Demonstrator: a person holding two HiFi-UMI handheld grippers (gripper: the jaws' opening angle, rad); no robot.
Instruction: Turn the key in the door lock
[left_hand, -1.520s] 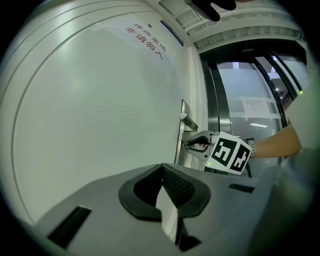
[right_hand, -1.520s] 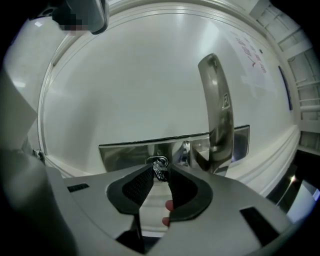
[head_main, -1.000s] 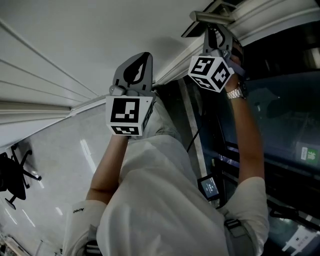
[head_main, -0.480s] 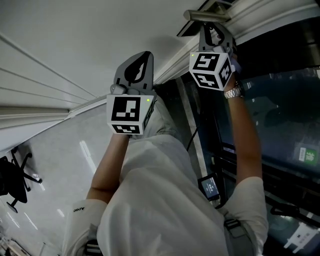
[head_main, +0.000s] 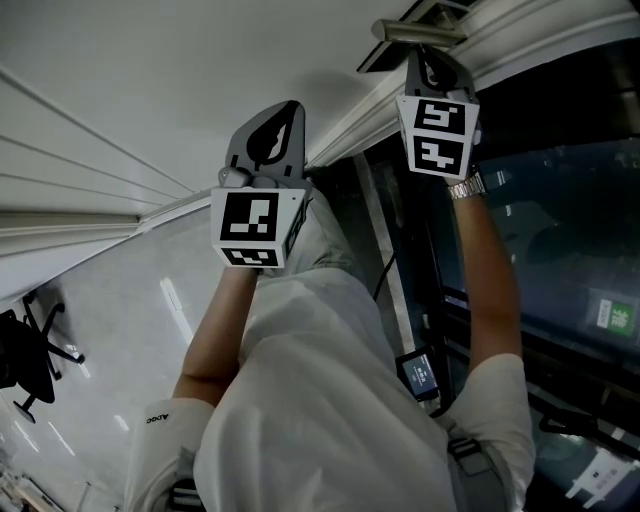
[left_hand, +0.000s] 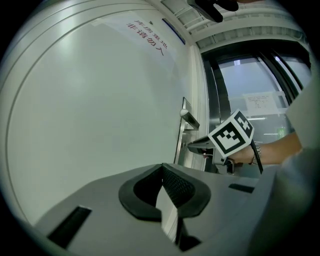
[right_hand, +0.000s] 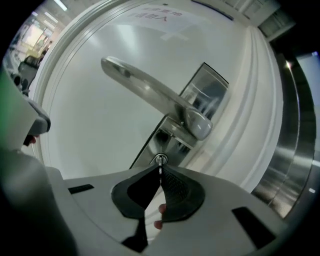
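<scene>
Two grippers: one is working at the door, the other is idling beside it.
Right gripper (right_hand: 160, 170): its jaws have just been closing and are now clenching on the key (right_hand: 160, 160), pinching its thin head at their very tips.
Key: it is sitting in the lock (right_hand: 155, 158), seen edge-on between the pads, directly below the handle (right_hand: 150, 90).
Lock: its round keyhole is sitting at the lower end of the metal plate (right_hand: 205, 92) on the white door (right_hand: 85, 120).
Handle: it is reaching up and to the left above the jaws, apart from them.
Left gripper (left_hand: 162, 175): its jaws are resting together on nothing, and it is hovering near the door face, well apart from the lock.
Doing it well: the grip is looking shallow, so the squeeze probably needs to be firm. The turn should roll around the key's own line, without pushing sideways or pulling outward. Otherwise the thin head could slip from the pads or the key could bind. The gripper body should be kept below the handle.
</scene>
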